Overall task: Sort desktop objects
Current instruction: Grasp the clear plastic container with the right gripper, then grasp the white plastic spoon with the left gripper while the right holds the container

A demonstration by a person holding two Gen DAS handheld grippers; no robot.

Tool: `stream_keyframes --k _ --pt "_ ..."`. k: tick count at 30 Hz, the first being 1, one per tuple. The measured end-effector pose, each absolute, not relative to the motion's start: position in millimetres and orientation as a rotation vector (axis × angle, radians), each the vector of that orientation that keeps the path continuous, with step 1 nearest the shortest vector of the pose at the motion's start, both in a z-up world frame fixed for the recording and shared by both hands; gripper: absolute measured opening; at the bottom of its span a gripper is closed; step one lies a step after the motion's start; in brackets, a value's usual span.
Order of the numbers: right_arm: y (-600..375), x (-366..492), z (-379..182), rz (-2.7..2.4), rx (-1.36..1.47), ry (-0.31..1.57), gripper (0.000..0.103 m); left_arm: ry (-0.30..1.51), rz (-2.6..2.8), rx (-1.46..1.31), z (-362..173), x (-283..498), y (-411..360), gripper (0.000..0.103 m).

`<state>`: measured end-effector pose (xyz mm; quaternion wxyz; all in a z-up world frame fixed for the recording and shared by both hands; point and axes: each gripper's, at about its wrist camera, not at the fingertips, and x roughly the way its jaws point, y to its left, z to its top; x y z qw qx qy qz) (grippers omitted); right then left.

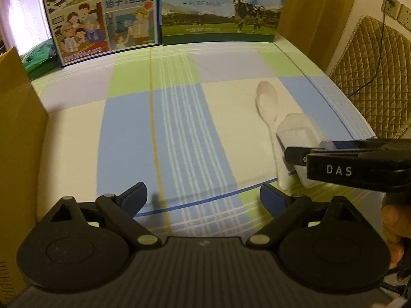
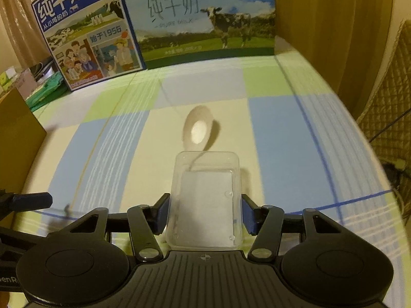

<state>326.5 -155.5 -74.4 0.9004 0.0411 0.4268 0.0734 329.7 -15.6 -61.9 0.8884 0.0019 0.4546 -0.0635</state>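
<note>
right wrist: right gripper (image 2: 204, 214) clamped on clear plastic box (image 2: 205, 202), light, slippery, crushable; best gripped by sidewalls; left gripper (image 1: 203, 195) wide open, empty.

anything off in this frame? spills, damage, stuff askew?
Nothing spilled or broken. The right gripper clamps the clear plastic box, and the box overlaps the handle of the white spoon on the checked tablecloth; contact unclear. The left gripper is open and empty.

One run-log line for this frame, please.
right claw: shut on clear plastic box | left claw: open, empty | white spoon: on checked tablecloth, beside box
</note>
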Motion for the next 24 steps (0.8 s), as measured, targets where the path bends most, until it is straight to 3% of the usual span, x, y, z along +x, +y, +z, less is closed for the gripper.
stream_keyframes --k 24 --pt "-225.5 344.6 -66.6 -0.044 0.104 0.770 0.053 0.818 -0.287 0.100 -88.5 411.1 -96.7 0.069"
